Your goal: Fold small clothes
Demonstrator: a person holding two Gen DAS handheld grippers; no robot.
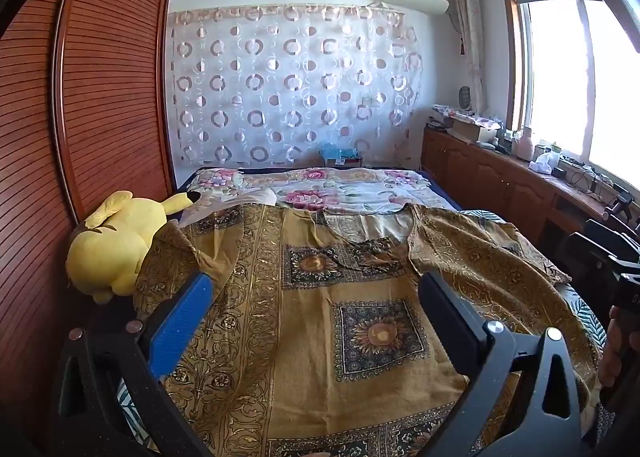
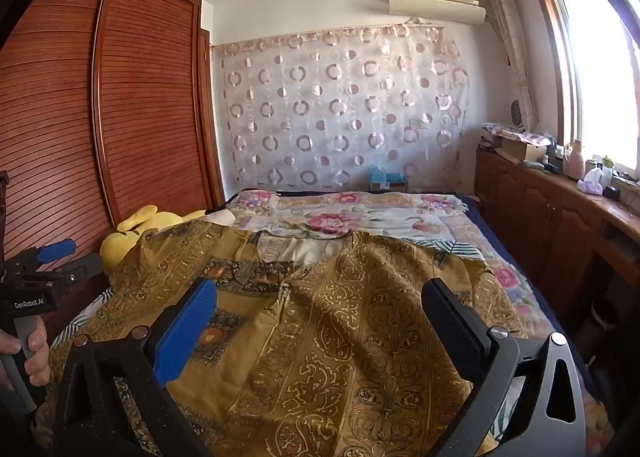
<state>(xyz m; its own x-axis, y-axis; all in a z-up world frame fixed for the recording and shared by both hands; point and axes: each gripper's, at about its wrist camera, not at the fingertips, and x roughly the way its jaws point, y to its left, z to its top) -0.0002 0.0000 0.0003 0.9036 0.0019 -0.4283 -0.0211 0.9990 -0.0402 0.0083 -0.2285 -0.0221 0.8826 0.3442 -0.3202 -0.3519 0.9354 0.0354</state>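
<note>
A mustard-gold patterned top (image 1: pixel 320 297) lies spread flat on the bed, neckline toward the far end, one sleeve to each side. It also shows in the right wrist view (image 2: pixel 340 329). My left gripper (image 1: pixel 316 289) hovers open and empty over the garment's left-middle part. My right gripper (image 2: pixel 320 297) hovers open and empty over its right half. The left gripper's body shows at the left edge of the right wrist view (image 2: pixel 44 277), and the right gripper's body at the right edge of the left wrist view (image 1: pixel 612 269).
A yellow plush toy (image 1: pixel 116 241) lies at the bed's left edge beside the left sleeve. A floral bedspread (image 1: pixel 340 189) covers the far bed. A wooden wardrobe (image 1: pixel 100 97) stands on the left; a cluttered wooden cabinet (image 1: pixel 500 177) runs under the window on the right.
</note>
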